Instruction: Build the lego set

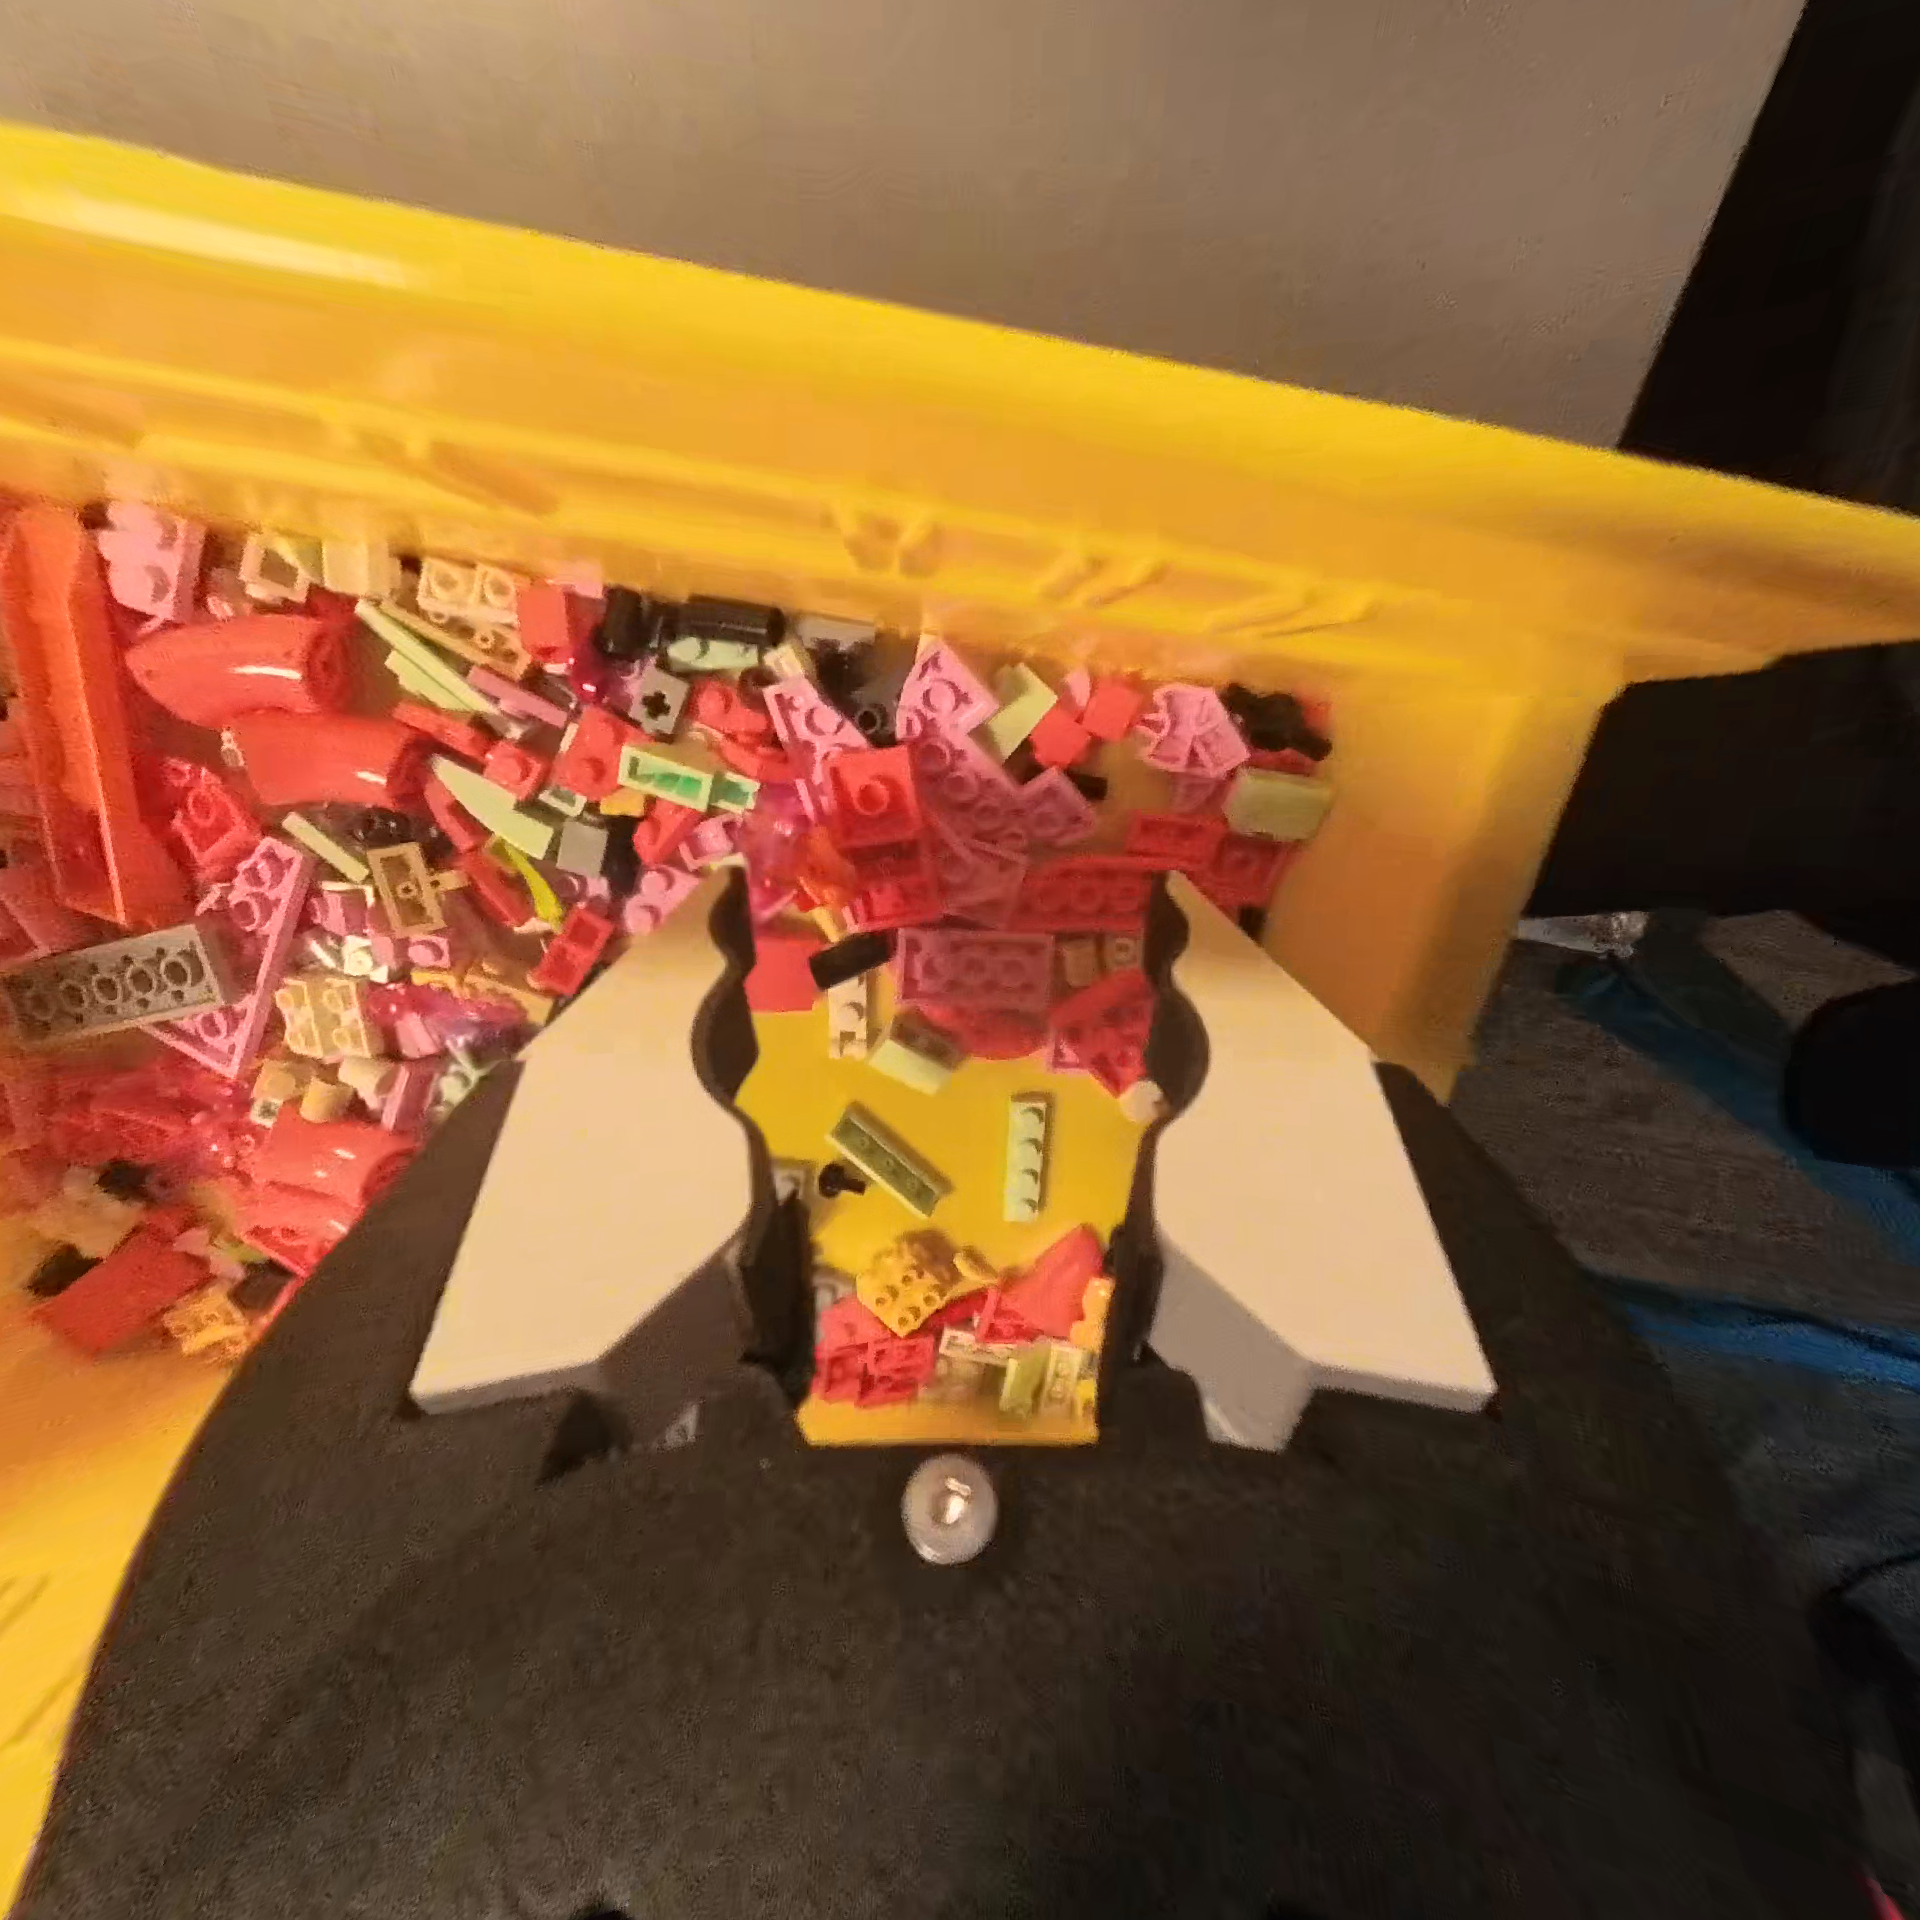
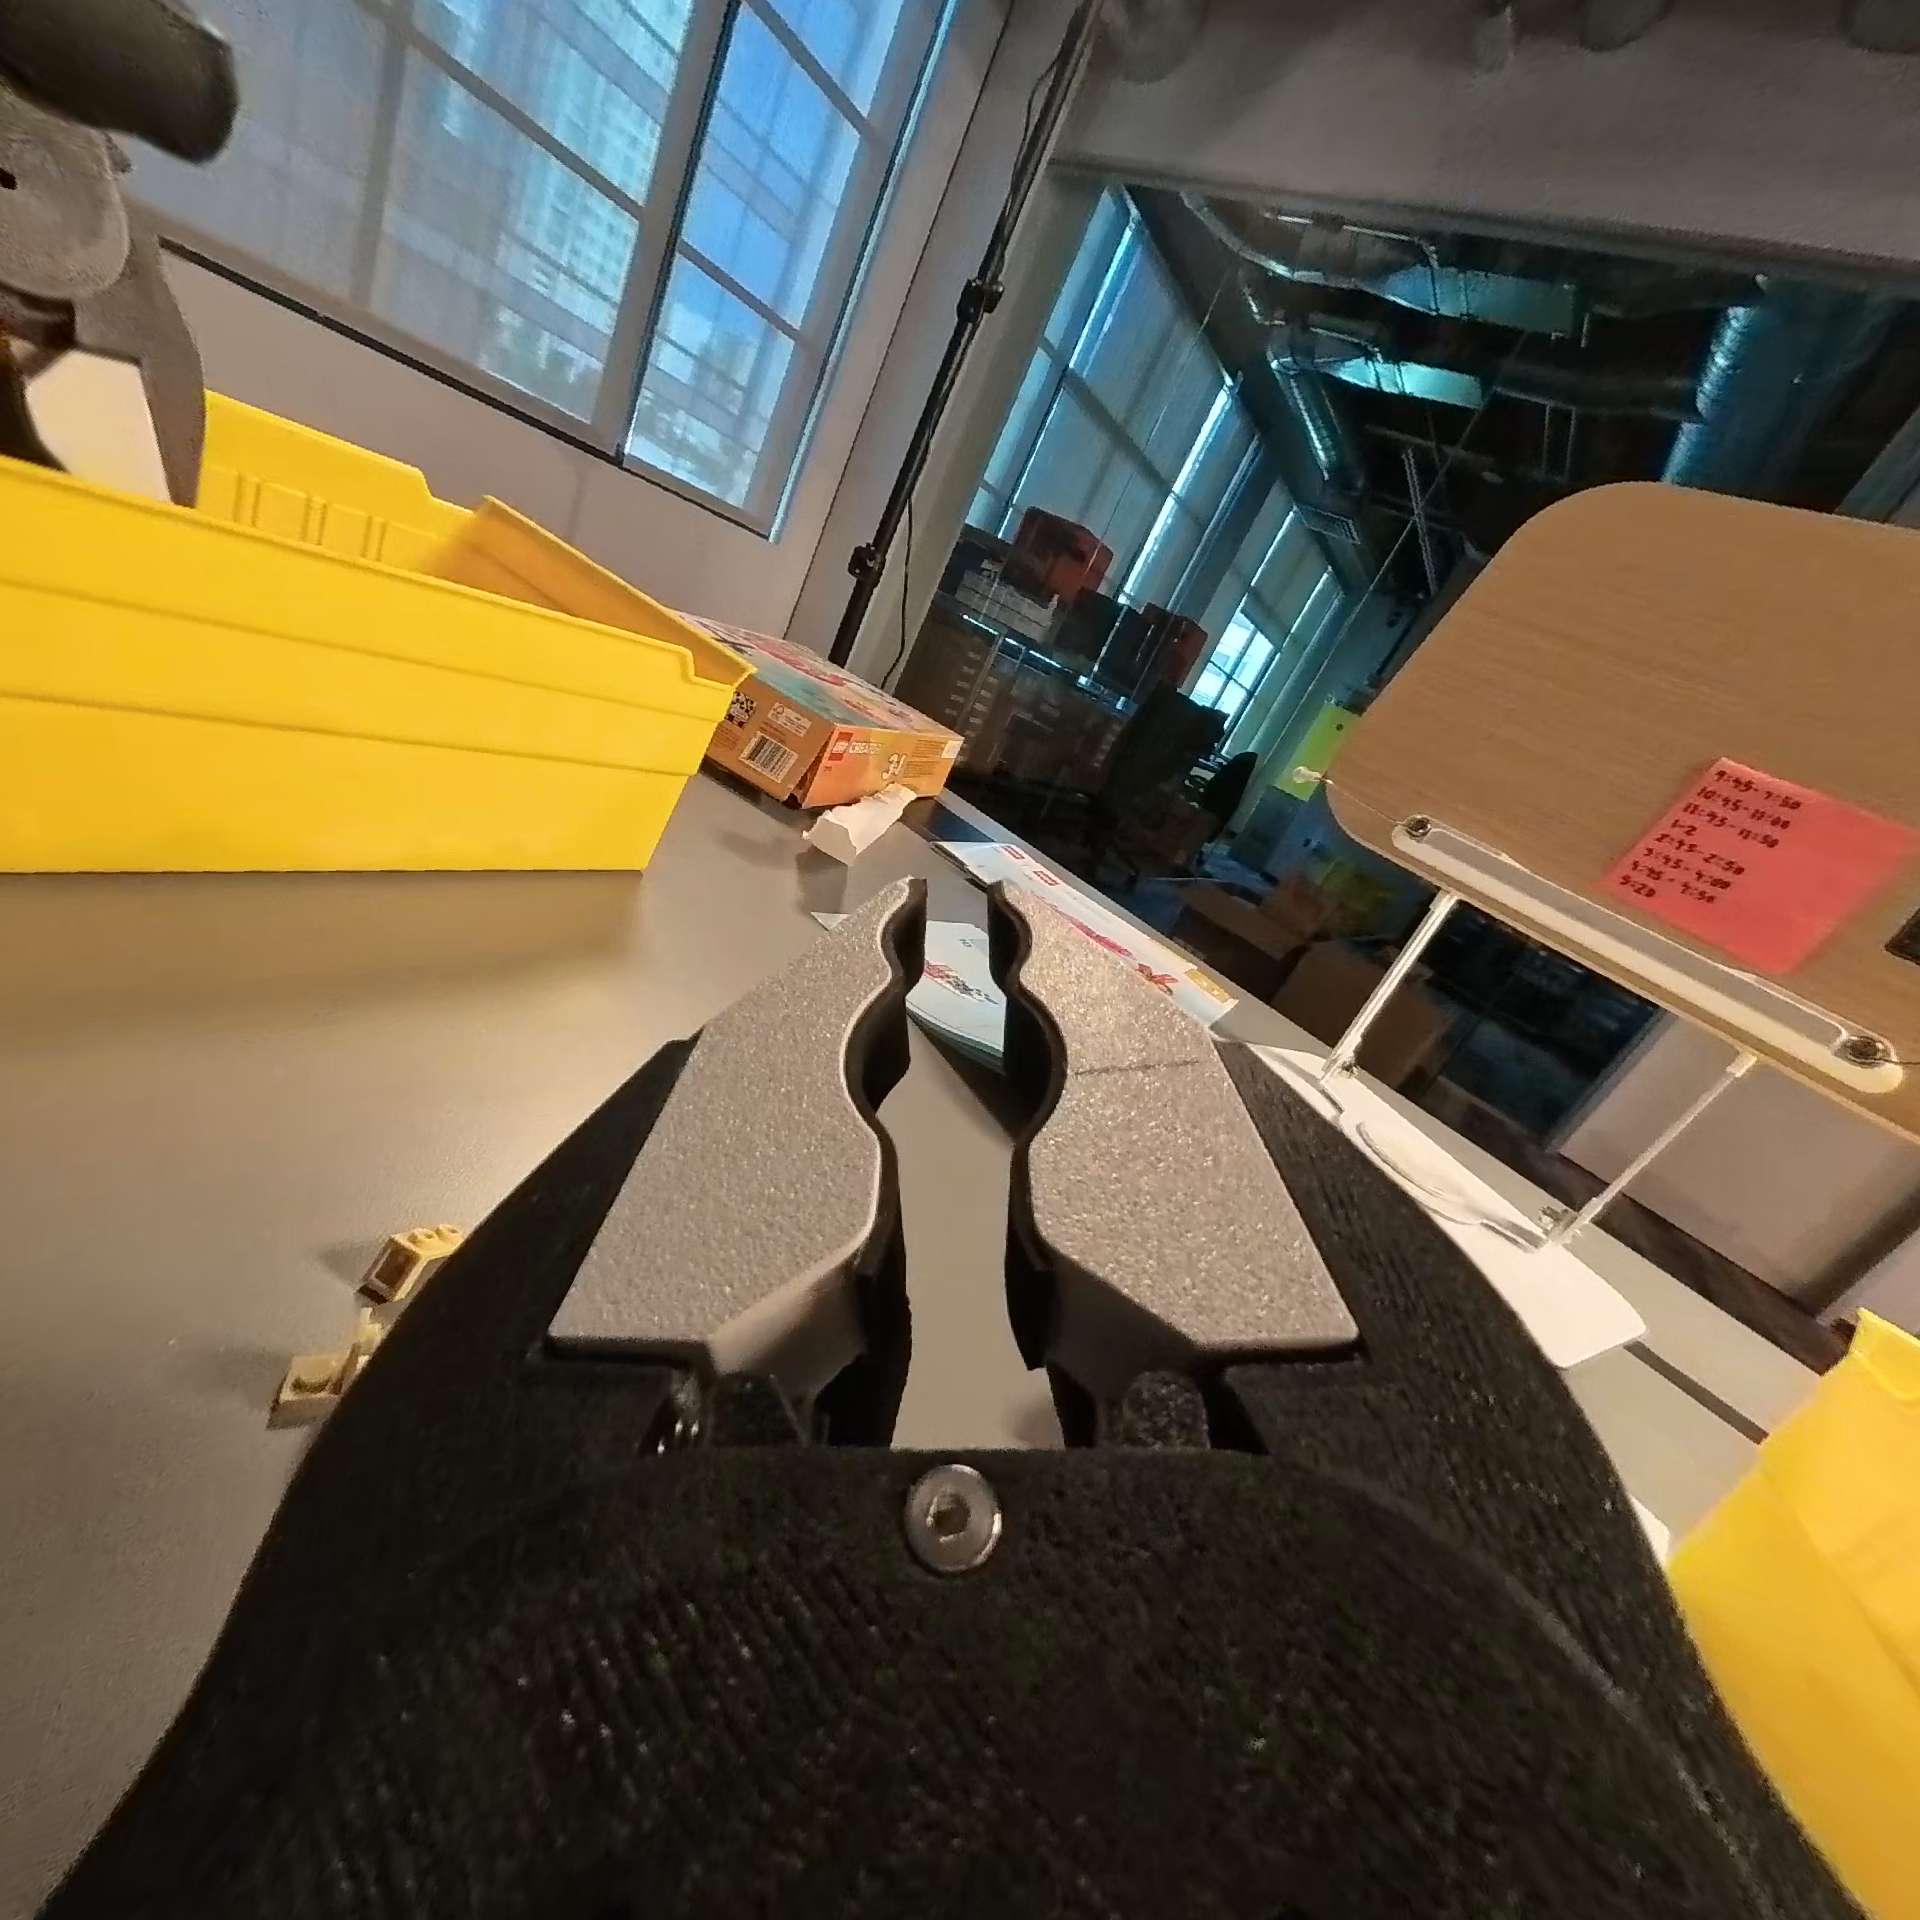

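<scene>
Left gripper (image 1: pixel 951 914) hangs spread and empty over mixed bricks (image 1: pixel 977 831) in the yellow bin (image 1: pixel 935 436). Right gripper (image 2: pixel 956 904), narrowly parted, apparently holds nothing above the table (image 2: pixel 312 1018).

— How many bins do you have in front of you?

— You have one big yellow plastic bin (image 2: pixel 312 727) on the grey table (image 2: pixel 312 1039), and the corner of a second yellow container (image 2: pixel 1829 1621) at your right.

— And the bricks inside the bin?

— You cannot count the loose toy bricks (image 1: pixel 520 883): red, pink, pale green, tan and black, far too many and blurred. On the bare yellow floor you see two pale green strip plates (image 1: pixel 1029 1155) lying apart.

— Outside the bin?

— You see about three small tan bricks (image 2: pixel 353 1320) on the table, one orange cardboard box (image 2: pixel 831 748), one crumpled white paper scrap (image 2: pixel 857 821), at least one printed booklet (image 2: pixel 961 1003), and one pink sticky note (image 2: pixel 1756 878).
</scene>
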Available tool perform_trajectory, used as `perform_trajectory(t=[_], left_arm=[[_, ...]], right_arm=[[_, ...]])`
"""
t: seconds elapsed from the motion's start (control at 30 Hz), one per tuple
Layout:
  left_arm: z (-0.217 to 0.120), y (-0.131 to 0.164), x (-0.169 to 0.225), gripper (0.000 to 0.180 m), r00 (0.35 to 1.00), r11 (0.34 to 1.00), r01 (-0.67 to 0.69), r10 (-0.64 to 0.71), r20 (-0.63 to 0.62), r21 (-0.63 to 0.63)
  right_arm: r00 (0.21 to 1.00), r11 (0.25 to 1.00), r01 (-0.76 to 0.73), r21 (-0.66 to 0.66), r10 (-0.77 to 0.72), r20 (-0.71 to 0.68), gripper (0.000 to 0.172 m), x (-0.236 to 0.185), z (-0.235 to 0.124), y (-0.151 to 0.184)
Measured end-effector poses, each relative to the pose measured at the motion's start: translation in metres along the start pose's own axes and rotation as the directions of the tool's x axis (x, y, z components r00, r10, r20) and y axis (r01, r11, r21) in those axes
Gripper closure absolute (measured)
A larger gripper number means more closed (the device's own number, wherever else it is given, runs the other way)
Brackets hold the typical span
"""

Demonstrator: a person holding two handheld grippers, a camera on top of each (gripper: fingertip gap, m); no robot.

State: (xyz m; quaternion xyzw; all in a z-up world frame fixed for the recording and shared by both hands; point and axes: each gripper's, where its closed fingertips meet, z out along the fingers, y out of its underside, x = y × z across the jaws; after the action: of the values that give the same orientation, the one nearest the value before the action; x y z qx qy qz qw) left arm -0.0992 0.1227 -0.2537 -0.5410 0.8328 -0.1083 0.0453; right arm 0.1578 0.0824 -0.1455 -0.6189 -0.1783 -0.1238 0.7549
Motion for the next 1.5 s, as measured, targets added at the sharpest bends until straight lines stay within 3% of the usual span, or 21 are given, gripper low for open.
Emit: perform_trajectory(t=[0.2,0.33,0.53,0.63,0.83,0.9,0.97,1.1,1.23,1.5], left_arm=[[0.007,-0.001,-0.01,0.114,0.999,0.999,0.034,-0.035,0.028,0.014],[0.007,0.006,-0.018,0.135,0.997,0.999,0.033,-0.033,0.064,-0.003],[0.001,0.015,-0.023,0.151,0.994,0.998,0.054,-0.052,0.091,-0.018],[-0.005,0.002,-0.024,0.133,0.987,0.992,0.126,-0.128,0.098,0.028],[-0.048,-0.024,-0.043,0.134,0.926,0.97,0.13,-0.194,0.325,0.207],[-0.049,-0.023,-0.042,0.136,0.915,0.959,0.157,-0.232,0.331,0.237],[-0.041,-0.01,-0.043,0.137,0.902,0.969,0.169,-0.226,0.367,0.181],[-0.018,0.001,-0.035,0.123,0.926,0.968,0.204,-0.239,0.291,0.145],[0.003,0.003,-0.028,0.115,0.951,0.973,0.205,-0.224,0.214,0.106],[0.003,0.017,-0.042,0.16,0.94,0.977,0.198,-0.213,0.266,0.084]], right_arm=[[0.999,1.0,-0.023,-0.001,0.023,-0.025,0.163,0.007,0.0,0.002],[0.999,0.999,-0.039,0.002,0.039,-0.023,0.167,0.008,-0.001,0.002],[0.997,0.997,0.082,0.014,-0.081,-0.012,0.169,-0.006,-0.001,-0.004],[0.993,0.996,0.085,0.036,-0.081,-0.09,0.168,0.005,-0.007,-0.01],[0.992,1.0,-0.001,0.019,0.004,-0.13,0.165,0.008,-0.012,-0.024],[0.991,0.997,0.076,0.022,-0.073,-0.113,0.168,-0.01,-0.015,-0.04],[0.98,0.986,0.167,-0.005,-0.166,-0.112,0.172,-0.024,-0.016,-0.042],[0.962,0.964,0.255,-0.076,-0.261,-0.076,0.172,-0.039,-0.009,-0.014],[0.953,0.953,0.289,-0.087,-0.295,-0.062,0.172,-0.045,-0.006,-0.012],[0.958,0.956,0.266,-0.128,-0.276,-0.072,0.172,-0.042,-0.005,-0.004]])
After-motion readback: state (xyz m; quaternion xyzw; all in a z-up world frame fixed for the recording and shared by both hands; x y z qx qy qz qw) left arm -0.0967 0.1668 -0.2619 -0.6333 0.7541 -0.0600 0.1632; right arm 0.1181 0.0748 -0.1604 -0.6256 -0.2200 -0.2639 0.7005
